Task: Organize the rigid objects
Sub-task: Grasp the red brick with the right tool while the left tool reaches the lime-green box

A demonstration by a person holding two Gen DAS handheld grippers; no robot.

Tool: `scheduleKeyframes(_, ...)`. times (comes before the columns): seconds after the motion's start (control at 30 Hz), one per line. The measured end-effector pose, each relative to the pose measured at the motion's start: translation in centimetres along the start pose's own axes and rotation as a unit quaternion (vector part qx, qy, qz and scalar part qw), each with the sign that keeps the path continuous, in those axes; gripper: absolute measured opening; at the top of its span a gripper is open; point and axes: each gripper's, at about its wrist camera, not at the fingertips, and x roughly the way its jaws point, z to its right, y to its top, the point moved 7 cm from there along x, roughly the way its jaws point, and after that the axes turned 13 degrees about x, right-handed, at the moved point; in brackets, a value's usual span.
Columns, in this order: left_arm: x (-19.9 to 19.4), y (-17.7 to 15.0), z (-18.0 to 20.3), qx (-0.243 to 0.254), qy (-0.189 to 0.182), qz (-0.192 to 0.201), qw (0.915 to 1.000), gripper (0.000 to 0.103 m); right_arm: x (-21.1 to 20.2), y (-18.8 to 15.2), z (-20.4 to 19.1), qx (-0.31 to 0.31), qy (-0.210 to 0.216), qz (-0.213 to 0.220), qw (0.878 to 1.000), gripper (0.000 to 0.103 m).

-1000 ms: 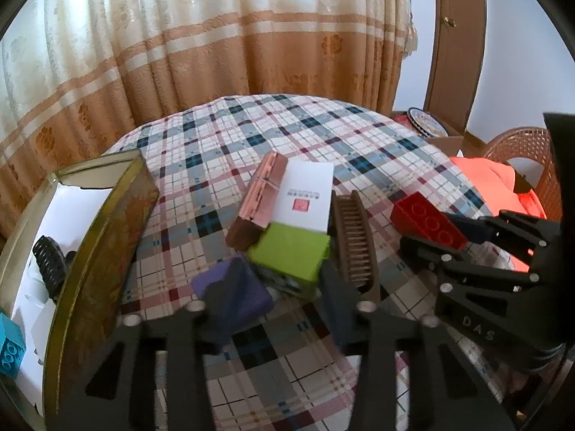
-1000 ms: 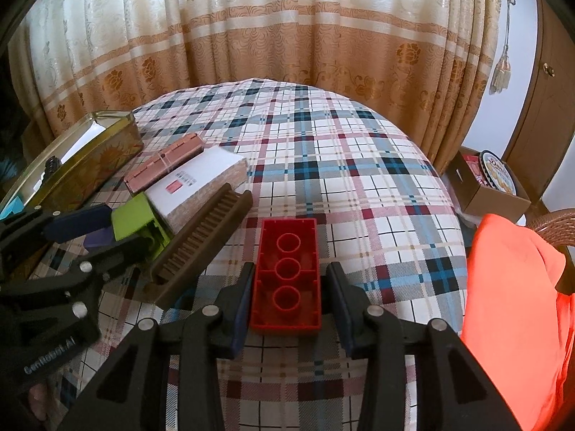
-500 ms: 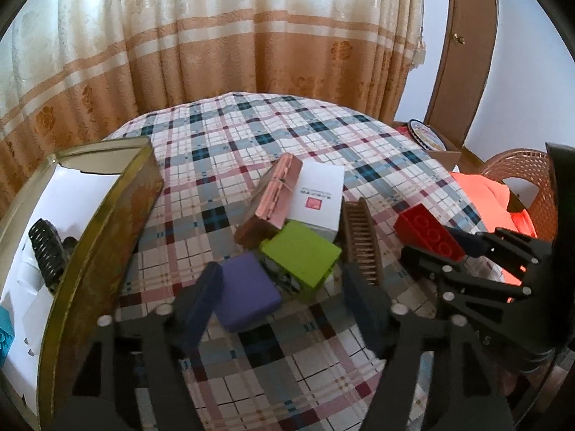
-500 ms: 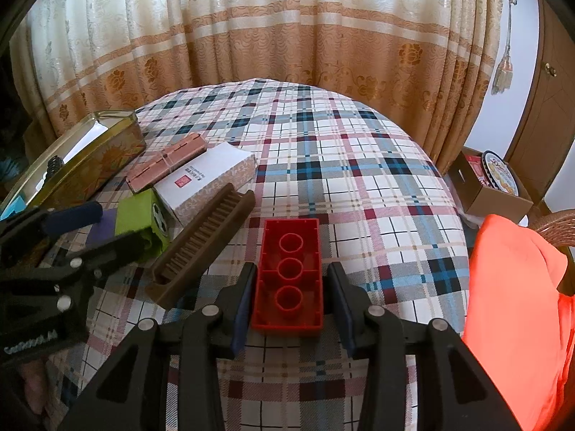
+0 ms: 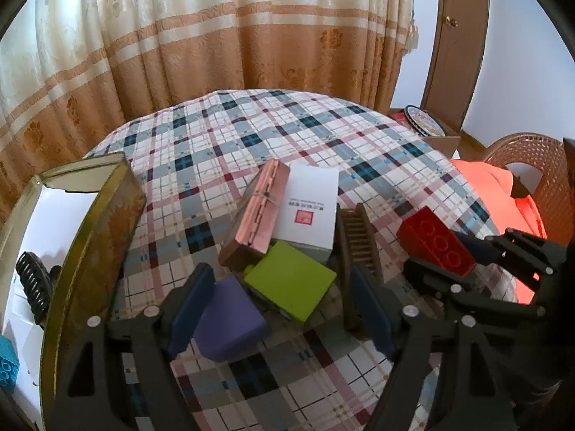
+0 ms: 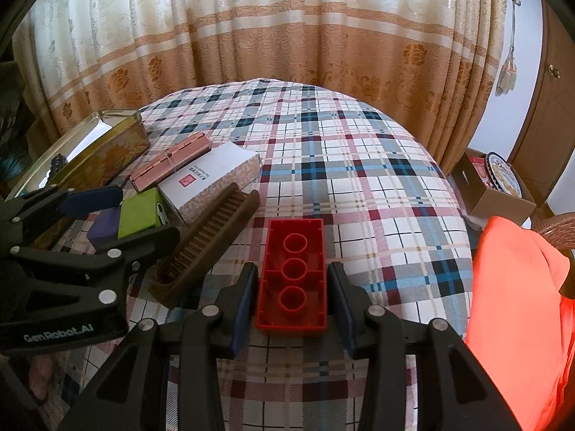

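From my left claw's camera I see the round counter under a soft plaid cloth of blue, maroon and cream, filling the middle of the frame with a pleated cream-and-tan curtain behind it. At the left edge sits a long gold metal tin, open-topped and shiny-walled, with a ribbed black piece and a teal studded block lying inside it. Right of centre, a flat white cardboard box bearing a red stamp lies beside a hinged pink case with a metallic sheen; the two touch along their long sides. Just below them is a lime green block, smooth and square-cornered, and to its right a brown ridged comb-like bar. At lower centre a matte purple block rests on the cloth between the fingers of my left claw, whose jaws stand wide apart; the left pad sits just beside it, the right one well clear. In the right claw's view, the red plastic brick, hollow underside up with three round tubes, lies at lower centre between the pads of my right claw; I see a thin gap on each side, so it is not clamped.
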Motion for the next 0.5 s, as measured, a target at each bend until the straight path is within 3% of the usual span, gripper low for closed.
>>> scheduleKeyframes(0.03, -0.1, -0.1, 0.1, 0.003, 0.004, 0.001, 1.0, 0.074, 0.0, 0.0, 0.0, -0.001, -0.001, 0.0, 1.0, 0.044)
scheduleKeyframes(0.1, -0.5, -0.1, 0.6, 0.015, 0.001, 0.008, 0.9999, 0.058, 0.0, 0.0, 0.0, 0.001, 0.001, 0.0, 1.0, 0.044)
scheduleKeyframes(0.17, -0.7, -0.1, 0.7, 0.021, 0.001, 0.01, 0.9997, 0.051, 0.0, 0.0, 0.0, 0.0, 0.0, 0.001, 1.0, 0.044)
scheduleKeyframes(0.5, -1.2, -0.3, 0.4, 0.004, -0.024, 0.023, 0.9994, 0.05, -0.1, -0.1, -0.1, 0.003, 0.002, 0.001, 1.0, 0.043)
